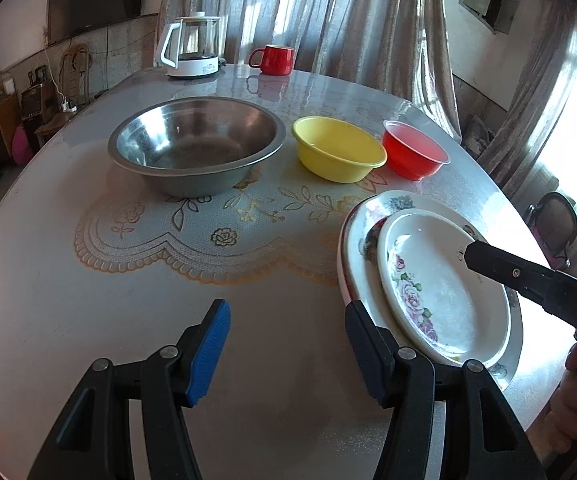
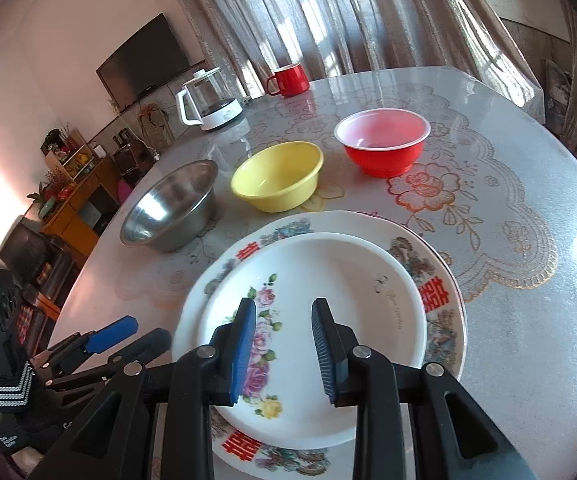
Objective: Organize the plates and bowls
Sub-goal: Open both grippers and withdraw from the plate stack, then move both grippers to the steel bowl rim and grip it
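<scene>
Both claws hang over the near edge of a round grey table (image 1: 68,280) with a gold floral lace pattern. Left gripper (image 1: 286,348) has its blue-padded jaws standing well apart with nothing between them; its right finger sits just beside the rim of the large round plate with red characters and a flowered border (image 2: 440,296). Right gripper (image 2: 284,344) hovers above the smaller white plate painted with pink and purple roses (image 2: 340,280), which lies stacked on the large plate; its jaws are partly open and hold nothing.

Taking the large plate as landmark: beyond it, in a row, stand a wide stainless-steel bowl (image 1: 196,144), a yellow plastic bowl (image 1: 336,148) and a red plastic bowl with a pale inside (image 1: 412,152), the steel one furthest to the left, the red one furthest to the right. Well beyond them, at the table's far edge, are a glass kettle with a white handle and base (image 1: 192,46) and a red mug (image 1: 274,59).
</scene>
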`<state>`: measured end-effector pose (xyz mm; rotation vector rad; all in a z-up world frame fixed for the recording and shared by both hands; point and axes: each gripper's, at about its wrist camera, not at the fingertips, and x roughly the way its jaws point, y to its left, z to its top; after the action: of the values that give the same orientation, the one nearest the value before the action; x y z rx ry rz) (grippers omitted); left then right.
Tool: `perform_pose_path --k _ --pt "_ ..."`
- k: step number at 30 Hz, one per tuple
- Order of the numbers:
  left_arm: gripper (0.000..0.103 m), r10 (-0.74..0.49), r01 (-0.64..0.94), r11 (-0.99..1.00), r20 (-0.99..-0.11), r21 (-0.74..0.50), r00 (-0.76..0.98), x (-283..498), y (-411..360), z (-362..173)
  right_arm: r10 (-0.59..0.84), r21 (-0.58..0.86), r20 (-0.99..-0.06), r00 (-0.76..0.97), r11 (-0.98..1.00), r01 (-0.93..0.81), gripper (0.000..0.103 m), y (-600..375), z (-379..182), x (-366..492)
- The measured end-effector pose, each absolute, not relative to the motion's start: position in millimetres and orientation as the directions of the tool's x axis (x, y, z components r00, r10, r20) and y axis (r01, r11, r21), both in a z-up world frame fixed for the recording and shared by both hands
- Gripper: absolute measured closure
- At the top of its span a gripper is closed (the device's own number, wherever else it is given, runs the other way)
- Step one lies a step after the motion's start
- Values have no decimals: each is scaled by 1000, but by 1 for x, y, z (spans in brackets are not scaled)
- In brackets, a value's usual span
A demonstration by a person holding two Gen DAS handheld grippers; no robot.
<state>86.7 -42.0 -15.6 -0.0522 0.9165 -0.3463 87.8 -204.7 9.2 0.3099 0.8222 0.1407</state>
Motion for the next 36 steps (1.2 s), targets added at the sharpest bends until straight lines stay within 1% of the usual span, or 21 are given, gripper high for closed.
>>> perform_pose_path --k 5,14,18,20,25,28,33,36 --pt "44 -309 217 950 -778 -225 546 96 -17 -22 316 368 -696 644 928 -58 75 -186 7 108" --pt "44 -238 86 969 -767 -234 595 117 35 -22 398 407 -713 577 905 -120 75 -150 -6 143" --pt "44 -224 57 969 -750 -242 623 128 52 -15 419 419 -713 562 898 -137 75 -135 -8 158" --pt "47 -217 49 969 -733 -244 645 135 58 -10 433 431 -709 556 891 -144 75 -129 -7 169" --pt "47 -197 27 970 -710 -243 676 160 69 0 432 440 -713 553 889 -127 75 -116 -8 197" --pt "47 -206 12 963 -706 -269 677 178 74 1 412 435 -722 556 895 -98 75 -113 -10 212" --pt "47 -190 -30 959 -720 -281 668 207 75 -4 386 442 -729 565 896 -42 74 -115 -14 234" --pt "47 -193 -25 961 -728 -277 658 219 71 -8 382 448 -730 567 894 -25 74 -114 -14 243"
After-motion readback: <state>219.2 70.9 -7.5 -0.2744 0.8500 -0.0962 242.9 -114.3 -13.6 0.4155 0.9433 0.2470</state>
